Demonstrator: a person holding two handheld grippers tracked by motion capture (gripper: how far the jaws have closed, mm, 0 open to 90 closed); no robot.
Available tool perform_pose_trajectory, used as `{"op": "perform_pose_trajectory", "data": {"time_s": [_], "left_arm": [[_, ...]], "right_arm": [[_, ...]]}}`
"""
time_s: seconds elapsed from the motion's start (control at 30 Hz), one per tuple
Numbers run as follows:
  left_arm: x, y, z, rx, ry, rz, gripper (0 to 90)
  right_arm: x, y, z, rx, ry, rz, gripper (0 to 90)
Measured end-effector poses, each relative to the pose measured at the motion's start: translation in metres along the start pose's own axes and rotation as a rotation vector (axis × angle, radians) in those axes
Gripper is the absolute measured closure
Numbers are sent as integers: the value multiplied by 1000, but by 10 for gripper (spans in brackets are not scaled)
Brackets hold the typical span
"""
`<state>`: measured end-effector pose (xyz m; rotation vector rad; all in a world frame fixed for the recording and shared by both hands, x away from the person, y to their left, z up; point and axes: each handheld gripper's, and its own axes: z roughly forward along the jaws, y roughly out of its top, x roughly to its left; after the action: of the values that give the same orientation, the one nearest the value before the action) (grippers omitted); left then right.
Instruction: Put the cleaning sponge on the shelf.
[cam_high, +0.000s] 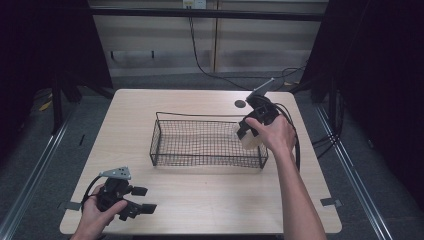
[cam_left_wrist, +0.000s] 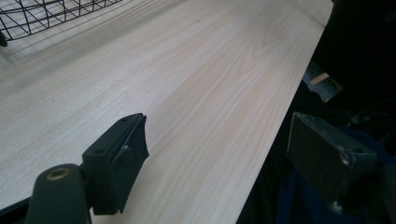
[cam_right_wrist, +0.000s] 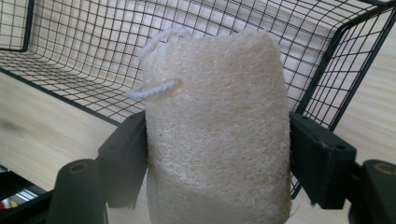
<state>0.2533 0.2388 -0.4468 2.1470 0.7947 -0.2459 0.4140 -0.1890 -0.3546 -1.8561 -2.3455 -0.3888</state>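
A cream loofah sponge (cam_right_wrist: 219, 130) with a white cord loop sits clamped between the two black jaws of my right gripper (cam_right_wrist: 219, 158). In the high view that right gripper (cam_high: 248, 134) holds the sponge (cam_high: 250, 141) over the right end of a black wire basket (cam_high: 165, 131), just above its rim. The basket's mesh (cam_right_wrist: 84, 60) lies right behind the sponge. My left gripper (cam_high: 142, 199) rests near the table's front left corner, open, nothing between its jaws. Its two black pads (cam_left_wrist: 122, 161) stand wide apart over the table's front edge.
The light wooden table (cam_high: 200, 200) holds the basket in its middle. A round dark hole (cam_high: 240, 104) sits at the back right. Cables trail from the right gripper across the right side. Metal rails and dark floor flank the table.
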Motion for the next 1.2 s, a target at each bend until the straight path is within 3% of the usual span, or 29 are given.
{"op": "perform_pose_trajectory", "data": {"time_s": [0.33, 0.93, 1.2], "left_arm": [[0, 0, 1, -3, 6, 2, 197], [0, 0, 0, 2, 0, 1, 197], [-1, 0, 0, -3, 4, -1, 197]], "right_arm": [[-7, 0, 20, 9, -31, 93, 268], [-11, -10, 42, 3, -96, 156, 267], [-11, -13, 49, -4, -115, 161, 267]]}}
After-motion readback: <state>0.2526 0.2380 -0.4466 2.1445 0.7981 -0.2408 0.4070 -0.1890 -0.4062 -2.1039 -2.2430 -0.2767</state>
